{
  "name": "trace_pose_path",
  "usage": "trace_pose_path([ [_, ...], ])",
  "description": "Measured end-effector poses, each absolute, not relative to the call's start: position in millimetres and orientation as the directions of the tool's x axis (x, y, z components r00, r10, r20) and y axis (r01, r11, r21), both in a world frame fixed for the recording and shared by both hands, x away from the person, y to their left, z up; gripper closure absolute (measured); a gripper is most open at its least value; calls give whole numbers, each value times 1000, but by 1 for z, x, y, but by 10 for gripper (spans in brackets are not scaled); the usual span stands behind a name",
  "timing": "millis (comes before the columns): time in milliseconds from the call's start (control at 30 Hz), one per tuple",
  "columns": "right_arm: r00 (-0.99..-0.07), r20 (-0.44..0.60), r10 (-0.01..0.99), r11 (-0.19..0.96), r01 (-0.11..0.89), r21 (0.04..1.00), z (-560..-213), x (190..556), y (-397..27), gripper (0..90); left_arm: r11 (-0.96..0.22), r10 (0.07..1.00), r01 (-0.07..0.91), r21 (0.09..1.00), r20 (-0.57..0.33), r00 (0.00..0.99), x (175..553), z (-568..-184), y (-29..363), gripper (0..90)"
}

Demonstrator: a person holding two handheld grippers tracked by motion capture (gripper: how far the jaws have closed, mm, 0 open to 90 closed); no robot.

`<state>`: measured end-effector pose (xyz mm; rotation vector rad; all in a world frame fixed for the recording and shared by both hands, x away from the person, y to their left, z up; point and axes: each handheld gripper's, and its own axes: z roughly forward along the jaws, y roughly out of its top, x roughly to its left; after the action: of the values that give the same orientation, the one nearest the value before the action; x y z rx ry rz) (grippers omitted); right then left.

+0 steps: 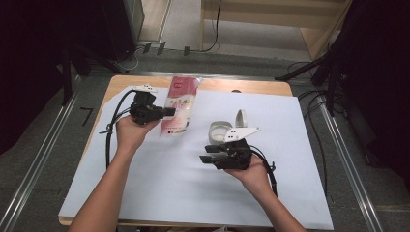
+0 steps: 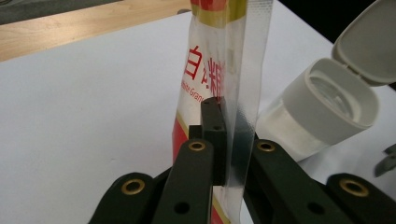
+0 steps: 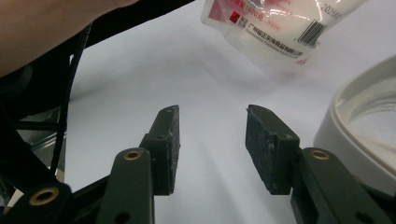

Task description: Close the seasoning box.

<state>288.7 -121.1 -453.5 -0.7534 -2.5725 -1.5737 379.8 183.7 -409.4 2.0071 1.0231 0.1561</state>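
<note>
Covering one wooden surface (image 1: pixel 116 84), a single white sheet (image 1: pixel 169 183) carries one clear plastic sugar bag with red print (image 1: pixel 180 104) and one white flip-lid jar (image 1: pixel 220 130), lid up, just right of it. Of two black tongs, the left tongs (image 2: pixel 224 135) are clenched on the bag's clear edge near the sheet's far left, while the right tongs (image 3: pixel 212 140) stand released beside the jar, nothing between them.

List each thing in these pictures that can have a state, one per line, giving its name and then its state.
Sugar bag: sealed, lying on the white sheet, its clear edge pinched.
Left claw: shut on the bag's edge.
Right claw: open, nothing between its pads, above the white sheet.
Jar: upright on the white sheet, open.
Flip lid: swung up, hinged to the jar's cap.
</note>
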Motion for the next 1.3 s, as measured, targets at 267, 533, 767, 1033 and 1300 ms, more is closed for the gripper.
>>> trace_pose_path([
  [267, -882, 264, 389, 372, 413, 831, -459, 284, -129, 553, -281, 714, 605, 745, -259, 650, 380, -420, 190, 900],
  [533, -879, 259, 401, 374, 415, 830, -459, 278, -136, 553, -291, 697, 605, 741, -269, 665, 376, -422, 194, 900],
  [767, -869, 259, 421, 362, 423, 831, -460, 277, -146, 553, -304, 685, 612, 730, -279, 673, 370, -424, 200, 896],
  [1033, -868, 242, 435, 371, 417, 830, -460, 277, -148, 553, -322, 684, 598, 734, -256, 683, 362, -428, 209, 882],
  [1300, -864, 240, 442, 364, 418, 832, -459, 278, -150, 553, -344, 667, 587, 733, -249, 702, 356, -431, 210, 881],
])
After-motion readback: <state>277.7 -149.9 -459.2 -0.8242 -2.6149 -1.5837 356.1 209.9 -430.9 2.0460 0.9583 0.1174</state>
